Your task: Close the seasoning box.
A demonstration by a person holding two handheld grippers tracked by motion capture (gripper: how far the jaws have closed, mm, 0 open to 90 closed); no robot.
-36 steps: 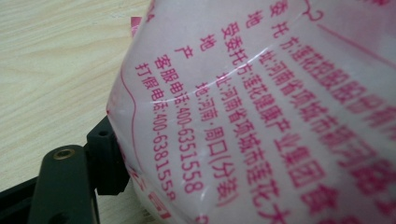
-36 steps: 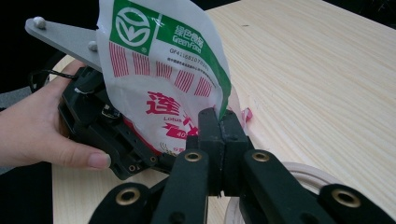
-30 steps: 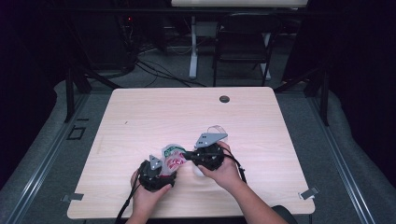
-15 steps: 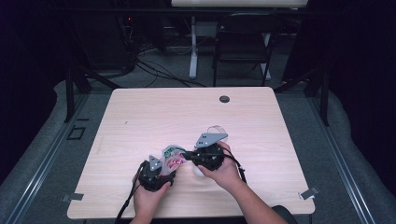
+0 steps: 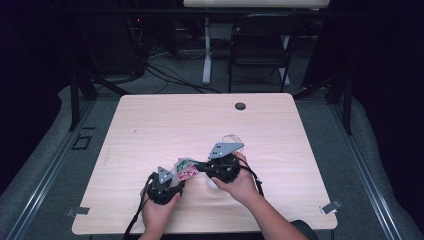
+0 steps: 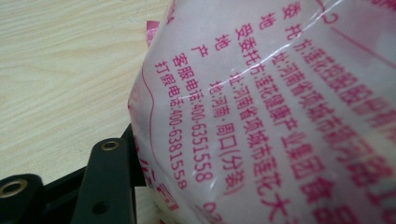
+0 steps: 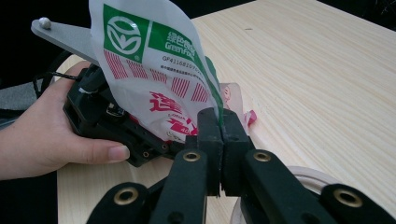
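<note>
thin glossy plastic, that's what they're dealing with: a printed food packet (image 7: 154, 70), white with red lettering and a green band at its top, held up between the two grippers near the front edge of the wooden surface (image 5: 150, 125). the right gripper (image 7: 219, 128) has its jaws pinched tight on the packet's edge, film clamped flat between them. the left gripper (image 5: 167, 184) sits at the other side, its jaws have just been closing, and the packet's lower part (image 6: 261, 116) lies right up against them; whether the pads press on it yet, i can't tell.

looks light and floppy to me, no stiffness at all, it curves and sags wherever it isn't held. slick film too, so a shallow pinch could slide off. best bite is on a flat sealed edge, deep between the pads. some clear roll or ring (image 7: 308, 179) lies by the right gripper.
</note>
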